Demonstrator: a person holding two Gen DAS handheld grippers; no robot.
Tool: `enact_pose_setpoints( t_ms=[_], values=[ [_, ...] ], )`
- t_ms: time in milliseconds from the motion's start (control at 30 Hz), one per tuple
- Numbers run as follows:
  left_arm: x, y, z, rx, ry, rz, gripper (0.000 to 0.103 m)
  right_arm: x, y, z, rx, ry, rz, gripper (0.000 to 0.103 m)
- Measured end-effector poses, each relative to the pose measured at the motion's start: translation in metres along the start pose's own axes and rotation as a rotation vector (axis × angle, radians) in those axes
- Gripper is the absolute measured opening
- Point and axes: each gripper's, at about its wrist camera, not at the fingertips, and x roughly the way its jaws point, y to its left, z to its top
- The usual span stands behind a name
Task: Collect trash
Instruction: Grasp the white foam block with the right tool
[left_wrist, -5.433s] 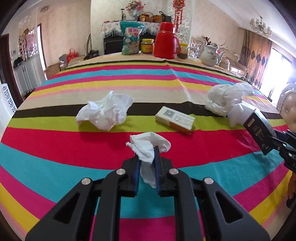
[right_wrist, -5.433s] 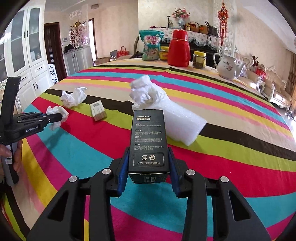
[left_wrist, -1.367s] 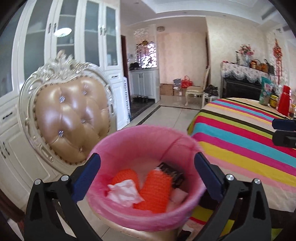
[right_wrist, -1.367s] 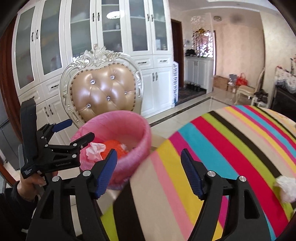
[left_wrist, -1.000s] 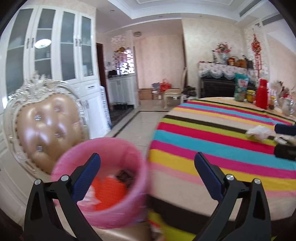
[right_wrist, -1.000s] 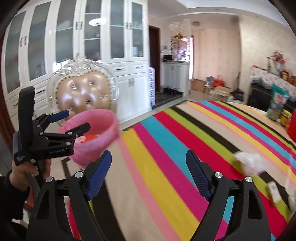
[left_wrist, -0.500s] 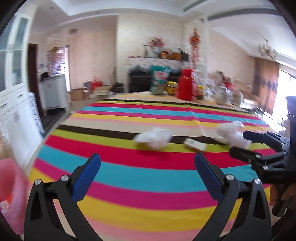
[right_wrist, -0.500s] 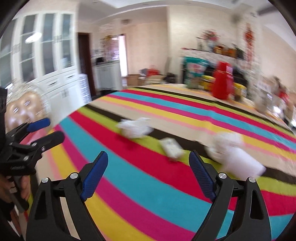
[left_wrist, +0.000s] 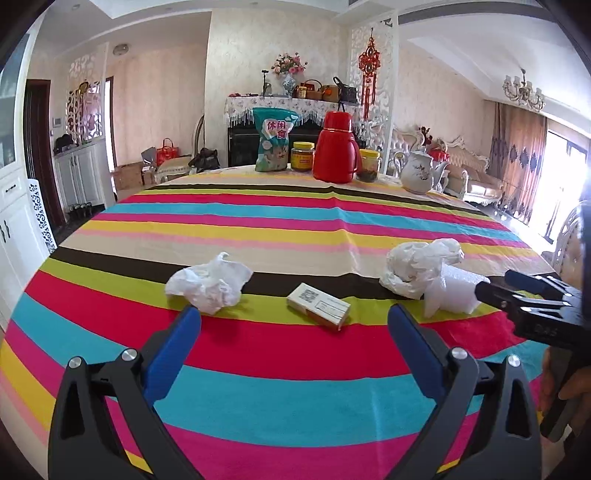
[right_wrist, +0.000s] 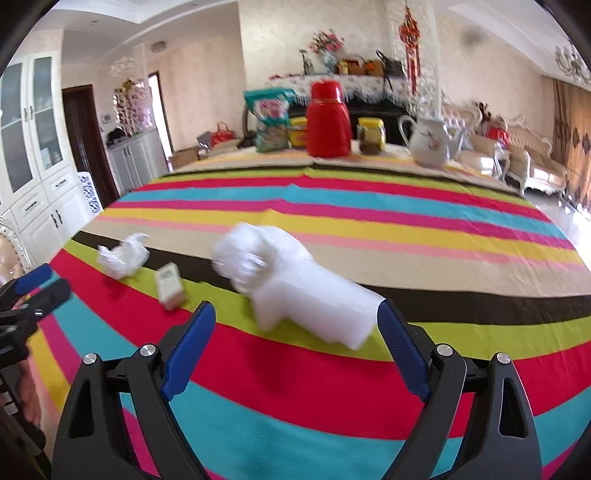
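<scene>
The left tool (left_wrist: 293, 325) and the right tool (right_wrist: 297, 325) were both wide apart and held nothing. On the striped tabletop (left_wrist: 295, 398) lay a tissue (left_wrist: 208, 282), a small box (left_wrist: 319, 304), and a white bag (left_wrist: 417, 267) touching a foam piece (left_wrist: 452, 293).

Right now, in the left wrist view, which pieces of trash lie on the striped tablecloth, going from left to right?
Crumpled white tissue → small cardboard box → crumpled white plastic bag → white foam piece, which touches the bag on its right side.
</scene>
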Motion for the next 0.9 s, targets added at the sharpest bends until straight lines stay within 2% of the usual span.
enact_pose_setpoints(
  t_ms=[100, 167, 333, 467, 533, 600, 633, 700, 767, 900],
  values=[
    [0.0, 0.003, -0.004, 0.044, -0.004, -0.009, 0.098, 0.017, -0.009, -0.004, -0.023, 0.057, -0.015, 0.084],
    [-0.002, 0.007, -0.004, 0.069, -0.031, 0.022, 0.098, 0.028, -0.009, -0.004, -0.067, 0.09, -0.036, 0.084],
    [-0.003, 0.024, 0.001, 0.026, -0.032, 0.0, 0.098, 0.058, -0.015, 0.001, -0.15, 0.161, -0.061, 0.084],
    [0.001, 0.029, 0.001, -0.012, 0.013, -0.037, 0.098, 0.077, -0.027, 0.008, -0.135, 0.2, -0.009, 0.084],
    [0.002, 0.026, 0.0, 0.0, 0.017, -0.033, 0.098, 0.079, -0.029, 0.011, -0.127, 0.201, 0.004, 0.084],
    [0.002, 0.021, -0.001, 0.027, 0.016, -0.023, 0.098, 0.076, -0.025, 0.011, -0.14, 0.191, 0.027, 0.06],
    [0.002, 0.019, -0.001, 0.038, 0.013, -0.019, 0.098, 0.074, -0.022, 0.011, -0.147, 0.189, 0.026, 0.058],
    [0.001, 0.017, -0.002, 0.053, 0.007, -0.011, 0.098, 0.067, -0.013, 0.008, -0.159, 0.182, 0.057, 0.043],
    [0.001, 0.015, -0.003, 0.06, 0.01, -0.014, 0.098, 0.055, -0.005, 0.004, -0.174, 0.16, 0.067, 0.038],
    [0.005, 0.012, -0.007, 0.067, 0.024, -0.022, 0.098, 0.031, 0.003, -0.005, -0.14, 0.143, 0.062, 0.037]
  ],
)
